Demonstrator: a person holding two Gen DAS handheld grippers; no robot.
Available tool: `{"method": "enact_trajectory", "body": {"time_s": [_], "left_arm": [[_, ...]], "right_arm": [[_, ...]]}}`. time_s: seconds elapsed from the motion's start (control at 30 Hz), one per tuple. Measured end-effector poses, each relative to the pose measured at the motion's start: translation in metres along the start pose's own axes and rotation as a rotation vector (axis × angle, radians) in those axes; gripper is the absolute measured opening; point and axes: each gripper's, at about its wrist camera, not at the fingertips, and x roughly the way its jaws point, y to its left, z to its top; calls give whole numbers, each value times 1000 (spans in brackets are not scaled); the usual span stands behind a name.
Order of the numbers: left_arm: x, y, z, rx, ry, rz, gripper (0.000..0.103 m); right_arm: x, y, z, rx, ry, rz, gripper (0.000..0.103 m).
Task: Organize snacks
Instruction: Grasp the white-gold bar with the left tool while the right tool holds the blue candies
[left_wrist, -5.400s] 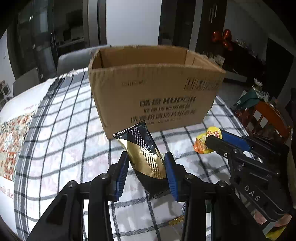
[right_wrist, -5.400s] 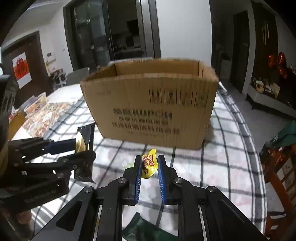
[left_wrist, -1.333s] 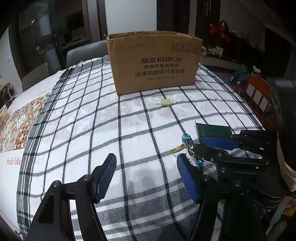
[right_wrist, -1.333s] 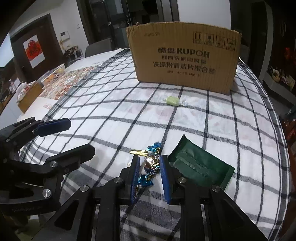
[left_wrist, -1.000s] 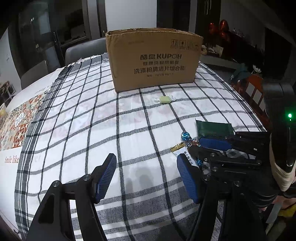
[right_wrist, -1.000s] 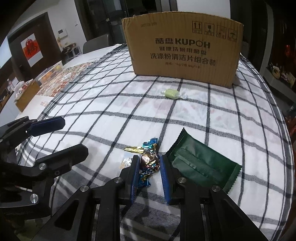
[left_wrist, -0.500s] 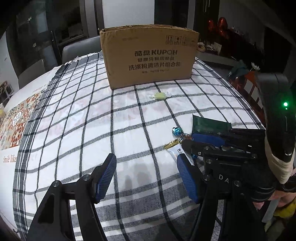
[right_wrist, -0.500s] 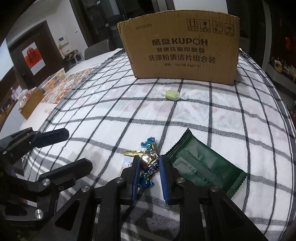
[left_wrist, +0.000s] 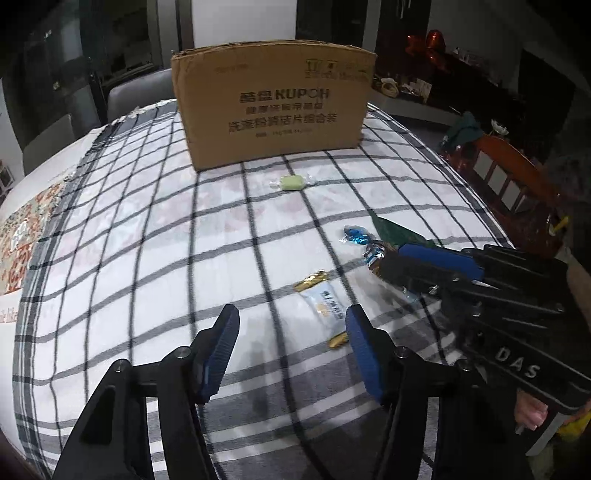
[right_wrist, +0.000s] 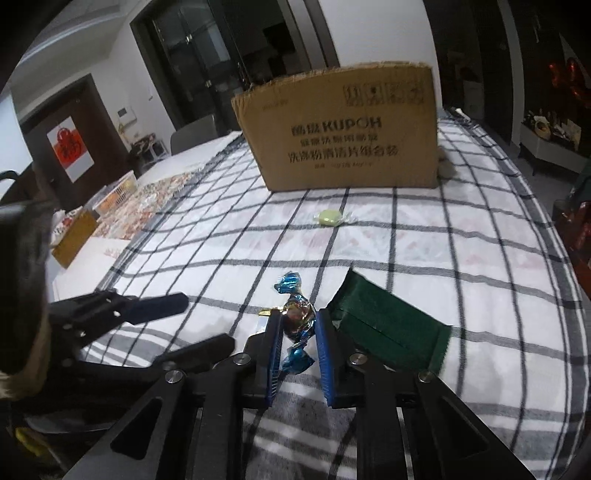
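Left gripper (left_wrist: 290, 341) hangs wide apart over the checked cloth (left_wrist: 147, 258), the white sachet (left_wrist: 325, 301) lying just ahead between its tips. To the right, the right gripper (right_wrist: 297, 328) pinches the blue foil candy (right_wrist: 297, 317). Crinkly wrapper, shallow bite: it could slip out on the way to the cardboard box (right_wrist: 343, 129).
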Motion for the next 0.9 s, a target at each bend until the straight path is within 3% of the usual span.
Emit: {"method": "enact_trajectory", "body": {"time_s": [0.2,0.37,0.4,0.43,0.47,0.9], "left_arm": [[8,-15,2,23,21,-22,56],[5,-15,-1,26,13,37,56],[3,-15,-2,32,8,53,56],[2,-14,-2,38,4,63,56],[1,-12,-3,41,4,69,55],[1,12,-8,-37,9,78,55]], "right_arm": [[-11,-8,-3,32,-23,38,7],[-4,-16,-9,44,16,18,10],[-4,-16,-10,41,12,16,15],[-3,-15,-10,32,9,9,27],[-2,-13,-10,22,7,11,31],[31,1,-11,-51,78,6,30]]}}
